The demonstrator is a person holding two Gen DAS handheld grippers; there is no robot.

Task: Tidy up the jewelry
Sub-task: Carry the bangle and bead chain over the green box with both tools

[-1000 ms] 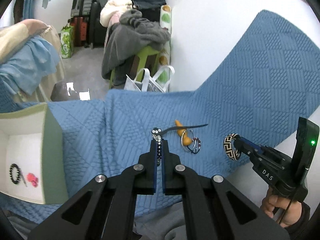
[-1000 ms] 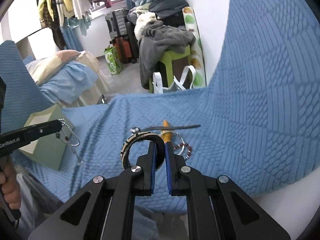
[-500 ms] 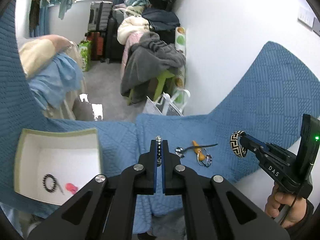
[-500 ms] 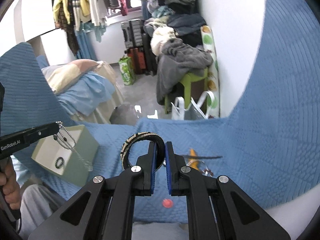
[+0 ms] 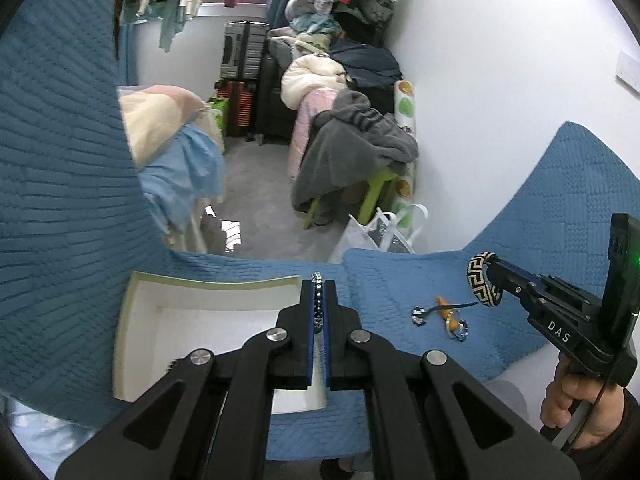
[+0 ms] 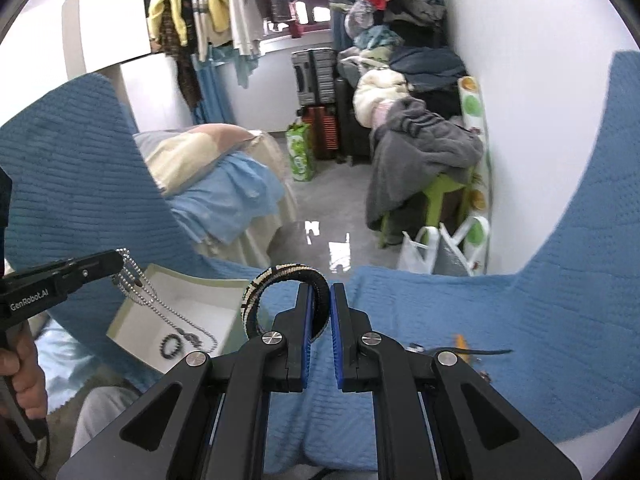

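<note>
In the left wrist view my left gripper [image 5: 319, 286] is shut on a silver bead chain [image 5: 318, 300] above the white box [image 5: 132, 312]. From the right wrist view that chain [image 6: 160, 304] hangs from the left gripper [image 6: 118, 260] down into the box [image 6: 132, 312], where a black bead bracelet [image 6: 173, 346] lies. My right gripper [image 6: 318, 292] is shut on a black-and-cream patterned bangle [image 6: 276, 276], held in the air; the bangle [image 5: 484, 284] also shows at the right gripper's tip [image 5: 494, 270]. An orange piece [image 5: 446, 312] and small rings [image 5: 460, 330] lie on the blue quilted cloth [image 5: 400, 280].
The blue cloth curves up on both sides. Beyond its far edge are the grey floor, a white bag [image 5: 380, 232], a green stool under grey clothes [image 5: 352, 152], suitcases and a bed [image 6: 208, 168]. A hand [image 5: 580, 408] holds the right tool.
Both grippers have risen and swung left with their pieces. The box has come under the left gripper, and the loose jewelry on the cloth now sits off to the right.
</note>
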